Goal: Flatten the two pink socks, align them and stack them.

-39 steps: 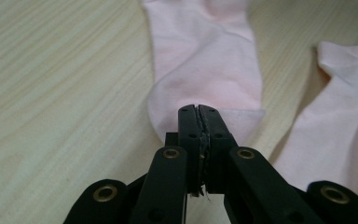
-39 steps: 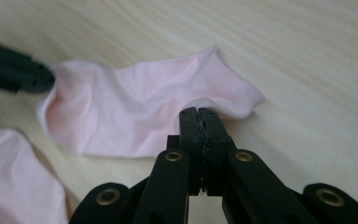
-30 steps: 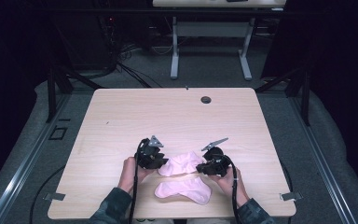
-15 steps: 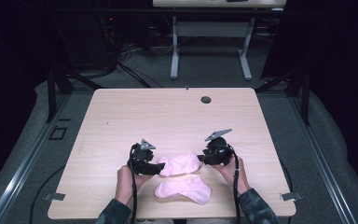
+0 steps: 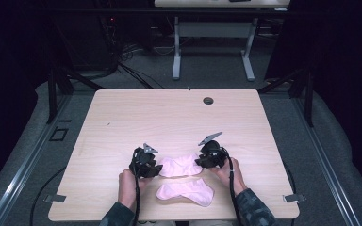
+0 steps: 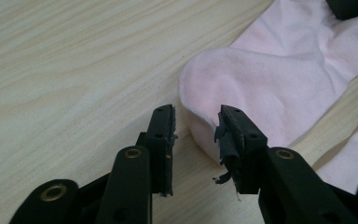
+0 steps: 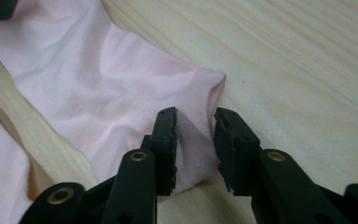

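Observation:
Two pink socks lie near the table's front edge. The farther sock (image 5: pixel 181 165) stretches between my two grippers; the nearer sock (image 5: pixel 186 192) lies flat in front of it. My left gripper (image 5: pixel 156 168) is open at the farther sock's rounded toe end (image 6: pixel 242 88), jaws just short of the fabric edge. My right gripper (image 5: pixel 199 161) is open at the same sock's cuff end (image 7: pixel 193 140), its jaws straddling the cuff cloth. The nearer sock shows at the edge of both gripper views (image 6: pixel 354 163) (image 7: pixel 0 158).
The light wooden table (image 5: pixel 169 117) has a round cable hole (image 5: pixel 208 100) near its far edge. Beyond it stands another table's white leg frame (image 5: pixel 212 47) on grey floor. A person's hands (image 5: pixel 127 186) hold both grippers from the near side.
Both grippers have come down lower to the table at the ends of the farther sock, the left one shifting toward the toe. The socks have not moved.

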